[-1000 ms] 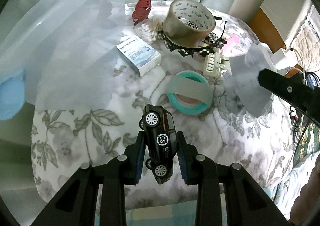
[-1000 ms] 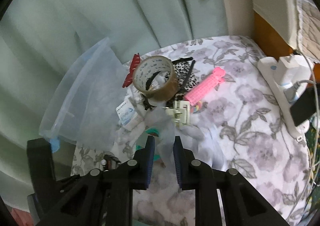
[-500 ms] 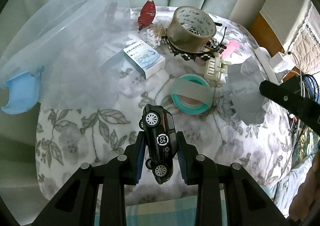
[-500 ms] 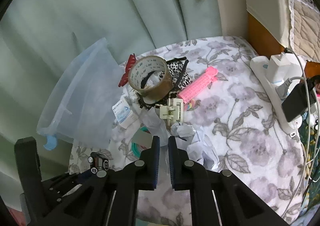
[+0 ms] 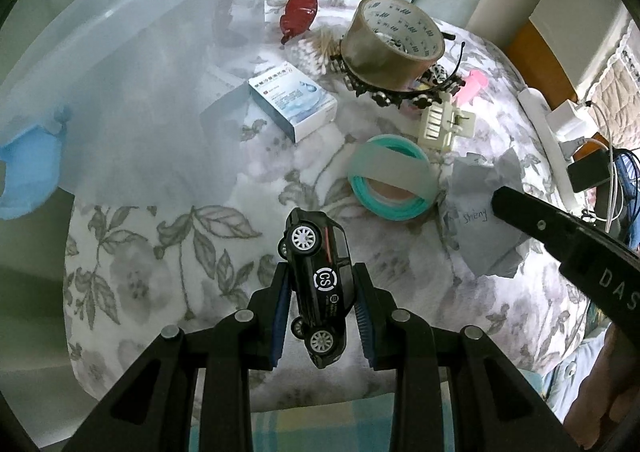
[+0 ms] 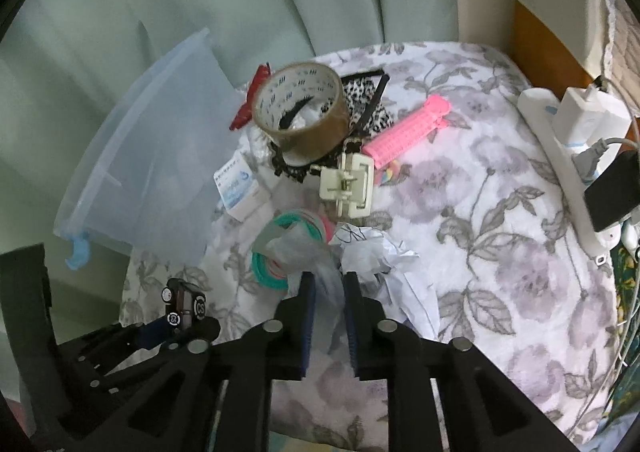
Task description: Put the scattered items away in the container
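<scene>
The left gripper clamped the toy car; the right gripper, jaws just reopening around crumpled paper beside the teal tape roll, risked dropping it.

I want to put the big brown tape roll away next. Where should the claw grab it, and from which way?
Grab the big brown tape roll by its wall: one finger inside the open hole, one outside, coming from above. It lies tilted on a black lacy headband, hole facing up, and looks too wide to squeeze across. The near rim, towards the white box, seems least crowded.
</scene>
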A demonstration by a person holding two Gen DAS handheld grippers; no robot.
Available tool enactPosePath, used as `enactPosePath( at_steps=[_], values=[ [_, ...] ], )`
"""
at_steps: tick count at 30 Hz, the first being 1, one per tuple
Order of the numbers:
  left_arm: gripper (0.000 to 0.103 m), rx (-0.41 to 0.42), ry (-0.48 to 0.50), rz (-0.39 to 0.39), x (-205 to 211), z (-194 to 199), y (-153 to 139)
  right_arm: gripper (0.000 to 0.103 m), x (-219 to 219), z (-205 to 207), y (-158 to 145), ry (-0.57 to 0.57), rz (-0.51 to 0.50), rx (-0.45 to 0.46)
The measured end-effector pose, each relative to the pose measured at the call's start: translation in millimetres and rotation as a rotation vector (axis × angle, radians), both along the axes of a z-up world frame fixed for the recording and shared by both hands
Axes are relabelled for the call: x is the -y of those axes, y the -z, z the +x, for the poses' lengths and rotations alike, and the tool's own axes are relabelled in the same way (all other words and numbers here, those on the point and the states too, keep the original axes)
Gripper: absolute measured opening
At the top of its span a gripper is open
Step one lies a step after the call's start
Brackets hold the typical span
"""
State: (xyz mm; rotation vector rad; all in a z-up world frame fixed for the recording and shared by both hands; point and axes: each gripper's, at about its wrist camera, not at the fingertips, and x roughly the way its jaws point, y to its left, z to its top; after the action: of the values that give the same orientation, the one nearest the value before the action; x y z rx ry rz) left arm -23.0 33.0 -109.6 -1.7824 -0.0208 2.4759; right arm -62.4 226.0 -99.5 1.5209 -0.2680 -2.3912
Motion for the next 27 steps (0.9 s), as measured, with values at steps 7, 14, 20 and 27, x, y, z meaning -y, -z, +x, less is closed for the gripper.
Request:
enactPosePath(
  at_steps=[7,14,20,27],
  values=[
    [0.031,0.014,0.004,-0.006,-2.3,-1.7,4.3,0.029,4.8,-0.9,3.6,-0.012,-0.013,-0.011],
    [0.031,-0.022,0.009,0.001,-1.9,3.0,-7.9,0.006,0.0,2.0,-5.2,0.005,-0.041,-0.033],
    [0.031,-0.097,0.018,0.016,0.7,12.3,-31.9,0.004,-4.3,12.5,-31.8,0.023,-0.051,-0.100],
    [0.031,-0.200,0.033,0.057,4.4,21.9,-69.6,0.004,4.2,29.3,-76.7,0.014,-0.049,-0.210]
  ],
)
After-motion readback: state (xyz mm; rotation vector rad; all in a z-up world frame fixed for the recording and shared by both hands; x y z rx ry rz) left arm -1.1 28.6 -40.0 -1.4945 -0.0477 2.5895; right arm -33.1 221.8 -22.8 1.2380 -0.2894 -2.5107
